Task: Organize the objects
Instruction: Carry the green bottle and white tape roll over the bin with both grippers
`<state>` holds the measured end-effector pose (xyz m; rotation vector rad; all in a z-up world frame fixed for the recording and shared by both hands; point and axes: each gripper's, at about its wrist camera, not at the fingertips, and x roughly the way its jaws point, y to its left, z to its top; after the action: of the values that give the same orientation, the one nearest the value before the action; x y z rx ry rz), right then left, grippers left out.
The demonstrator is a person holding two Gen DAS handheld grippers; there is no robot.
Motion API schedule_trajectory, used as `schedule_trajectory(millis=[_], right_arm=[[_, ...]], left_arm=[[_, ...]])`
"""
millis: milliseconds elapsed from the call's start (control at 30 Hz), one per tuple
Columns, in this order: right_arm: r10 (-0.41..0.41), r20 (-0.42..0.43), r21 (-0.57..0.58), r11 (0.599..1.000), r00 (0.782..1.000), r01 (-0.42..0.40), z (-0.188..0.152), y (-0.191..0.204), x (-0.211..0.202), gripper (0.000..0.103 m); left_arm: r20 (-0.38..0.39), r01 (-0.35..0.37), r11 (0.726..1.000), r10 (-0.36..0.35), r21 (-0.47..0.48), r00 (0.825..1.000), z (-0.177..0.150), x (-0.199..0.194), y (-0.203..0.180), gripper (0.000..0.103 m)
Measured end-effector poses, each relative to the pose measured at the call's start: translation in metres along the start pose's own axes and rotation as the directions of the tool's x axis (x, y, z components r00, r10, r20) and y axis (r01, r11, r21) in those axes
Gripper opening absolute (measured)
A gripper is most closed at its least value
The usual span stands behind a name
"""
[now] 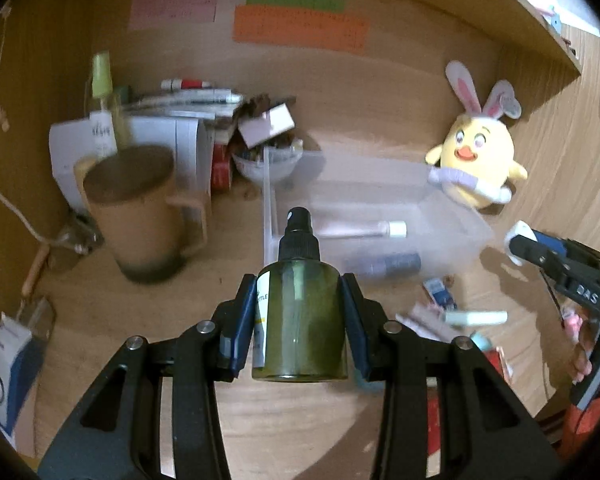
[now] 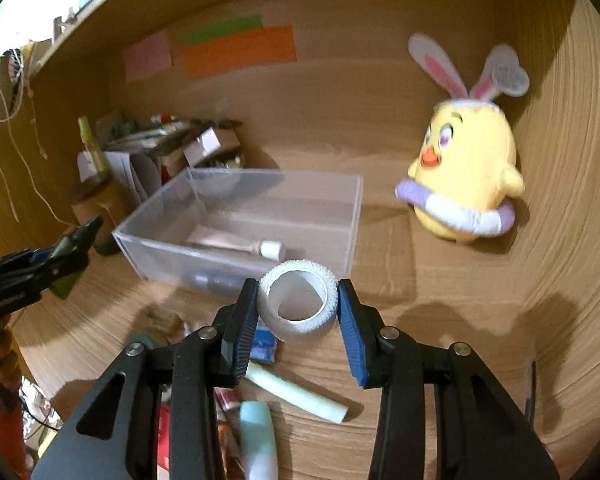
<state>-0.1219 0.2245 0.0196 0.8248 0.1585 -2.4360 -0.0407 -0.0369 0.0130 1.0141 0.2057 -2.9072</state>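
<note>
Both hands are loaded, so the step in hand looks like carrying things to the clear plastic bin (image 2: pixel 236 216) that sits on the worktop (image 2: pixel 420 320). The left gripper (image 1: pixel 300 312) has its jaws clamped on a green spray bottle (image 1: pixel 300 320), held upright with its black pump head at 12 o'clock, and in the left wrist view the bin lies just beyond it, from about 12 to 2 o'clock. The right gripper (image 2: pixel 298 312) has its jaws pressed against the two sides of a white tape roll (image 2: pixel 298 306), hole facing up and toward the camera, and the bin's near wall stands at roughly 11 o'clock from the roll. The bin already holds a white-capped tube (image 2: pixel 240 246) and a darker bottle along its near wall (too blurred to name). The loose remainder, among them a pale green stick (image 2: pixel 300 394) and a small blue packet (image 2: pixel 264 346), lies at 6 to 7 o'clock under the right gripper. A yellow chick plush (image 2: pixel 464 184) sits at 2 o'clock, apart from the bin. The next move probably calls for bringing each load over the bin's rim in turn, lowering it into bare floor space beside the tube, and only then parting the jaws, minding that the two grippers do not crowd each other.
</note>
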Motion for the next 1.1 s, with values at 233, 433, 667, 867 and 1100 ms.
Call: schedule_trajectory(millis=[233,433,667,867,1100], right_arm=[[0.016,0.027,-0.003,1.0,1.0,-0.016,0.012,0.012,0.002,0.036],[0.027,0.029,-0.014,1.0,0.999,-0.027,0.023,0.021,0.012,0.036],[0.024,0.038,-0.033,0.999,0.999,-0.023,0.042,0.025,0.028,0.036],[0.026,-0.001,-0.03,0.999,1.0,-0.026,0.052,0.023,0.054,0.036],[0.012,-0.084,-0.042,0.999,0.996,-0.016,0.046,0.021,0.089,0.036]], left_arm=[[0.031,0.028,1.0,-0.028,0.006,0.999,0.028,0.003,0.002,0.041],[0.052,0.042,0.999,-0.044,0.027,0.998,0.049,0.009,0.001,0.041],[0.051,0.074,0.997,-0.075,0.022,0.996,0.072,0.024,0.001,0.041],[0.004,0.073,0.997,-0.073,0.04,0.997,0.081,0.051,-0.005,0.041],[-0.099,0.071,0.995,-0.065,0.063,0.993,0.077,0.097,-0.011,0.041]])
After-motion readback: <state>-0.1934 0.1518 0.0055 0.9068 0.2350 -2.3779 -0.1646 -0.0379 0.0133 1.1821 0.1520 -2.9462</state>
